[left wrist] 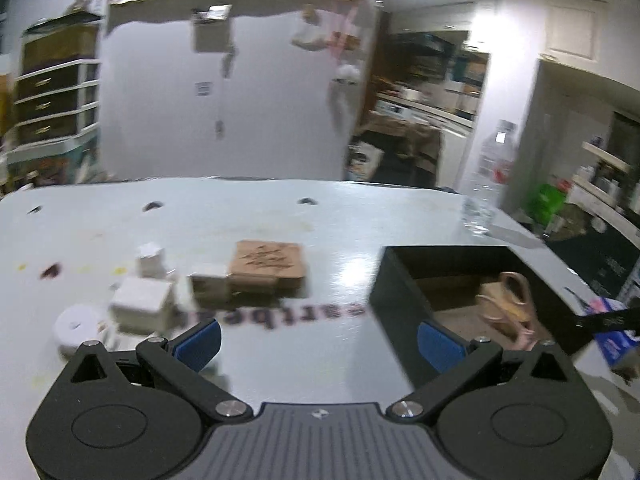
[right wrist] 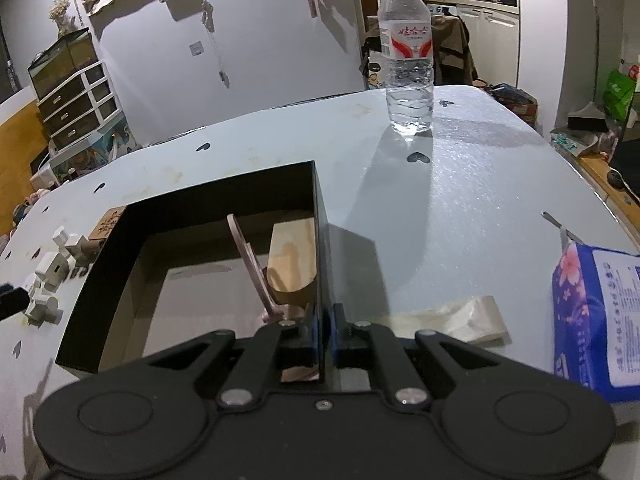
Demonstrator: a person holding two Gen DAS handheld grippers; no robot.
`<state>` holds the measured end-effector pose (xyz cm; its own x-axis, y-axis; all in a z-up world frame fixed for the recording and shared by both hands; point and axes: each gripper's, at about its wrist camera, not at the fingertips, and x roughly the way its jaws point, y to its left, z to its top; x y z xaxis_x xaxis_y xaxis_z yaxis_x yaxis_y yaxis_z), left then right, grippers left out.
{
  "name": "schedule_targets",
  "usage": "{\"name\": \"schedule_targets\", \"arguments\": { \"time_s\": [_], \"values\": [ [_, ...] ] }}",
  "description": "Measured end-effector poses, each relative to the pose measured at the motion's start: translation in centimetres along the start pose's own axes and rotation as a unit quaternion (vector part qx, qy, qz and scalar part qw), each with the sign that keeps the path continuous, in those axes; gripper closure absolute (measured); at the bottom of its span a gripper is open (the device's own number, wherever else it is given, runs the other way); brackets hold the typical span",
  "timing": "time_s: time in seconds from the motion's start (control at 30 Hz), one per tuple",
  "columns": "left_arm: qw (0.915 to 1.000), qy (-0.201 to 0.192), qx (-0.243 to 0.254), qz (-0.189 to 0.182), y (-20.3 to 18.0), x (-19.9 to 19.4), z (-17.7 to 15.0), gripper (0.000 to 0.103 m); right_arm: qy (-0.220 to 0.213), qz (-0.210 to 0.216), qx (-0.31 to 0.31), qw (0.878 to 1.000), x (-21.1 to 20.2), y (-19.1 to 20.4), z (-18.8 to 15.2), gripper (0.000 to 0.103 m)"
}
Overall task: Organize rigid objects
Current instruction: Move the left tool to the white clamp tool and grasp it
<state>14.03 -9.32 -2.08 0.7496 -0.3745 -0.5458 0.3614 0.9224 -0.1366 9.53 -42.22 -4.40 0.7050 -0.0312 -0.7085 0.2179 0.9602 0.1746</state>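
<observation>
An open black box [right wrist: 314, 200] stands on the white table, holding a wooden piece [right wrist: 294, 264] and a thin pink item [right wrist: 248, 256]. My right gripper [right wrist: 325, 328] is shut on the box's right wall, one blue pad on each side. In the left wrist view the black box [left wrist: 394, 292] sits at the right. My left gripper [left wrist: 319, 344] hovers open over bare table with nothing between its fingers. Ahead of it lie a brown engraved wooden box [left wrist: 267, 266], a small wooden block [left wrist: 210, 284], white blocks [left wrist: 142, 308] and a white tape roll [left wrist: 76, 326].
A water bottle [right wrist: 410, 60] stands at the table's far side. A blue tissue pack [right wrist: 596, 320] and a cream strip [right wrist: 460, 316] lie right of the box. The table edge [right wrist: 600, 196] runs along the right. Drawers and clutter fill the room behind.
</observation>
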Motion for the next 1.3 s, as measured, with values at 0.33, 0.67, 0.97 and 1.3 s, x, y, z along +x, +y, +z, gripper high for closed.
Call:
{"name": "schedule_targets", "arguments": {
  "time_s": [0.33, 0.67, 0.97, 1.3],
  "values": [
    [0.9956, 0.006, -0.057, 0.074, 4.7, -0.1, -2.9, 0.000, -0.007, -0.013, 0.011, 1.000, 0.0, 0.3, -0.3, 0.097],
    [0.9905, 0.007, -0.051, 0.127, 7.4, 0.7, -3.4, 0.000, -0.008, -0.022, 0.017, 1.000, 0.1, 0.5, -0.4, 0.097],
    [0.9915, 0.016, -0.002, 0.129, 9.3, 2.7, -2.8, 0.000, -0.008, -0.023, 0.018, 1.000, 0.0, 0.5, -0.4, 0.097],
    [0.9965, 0.005, 0.000, 0.083, 9.5, 2.7, -2.9, 0.012, -0.007, -0.023, 0.020, 1.000, 0.2, 0.5, -0.4, 0.097]
  ]
}}
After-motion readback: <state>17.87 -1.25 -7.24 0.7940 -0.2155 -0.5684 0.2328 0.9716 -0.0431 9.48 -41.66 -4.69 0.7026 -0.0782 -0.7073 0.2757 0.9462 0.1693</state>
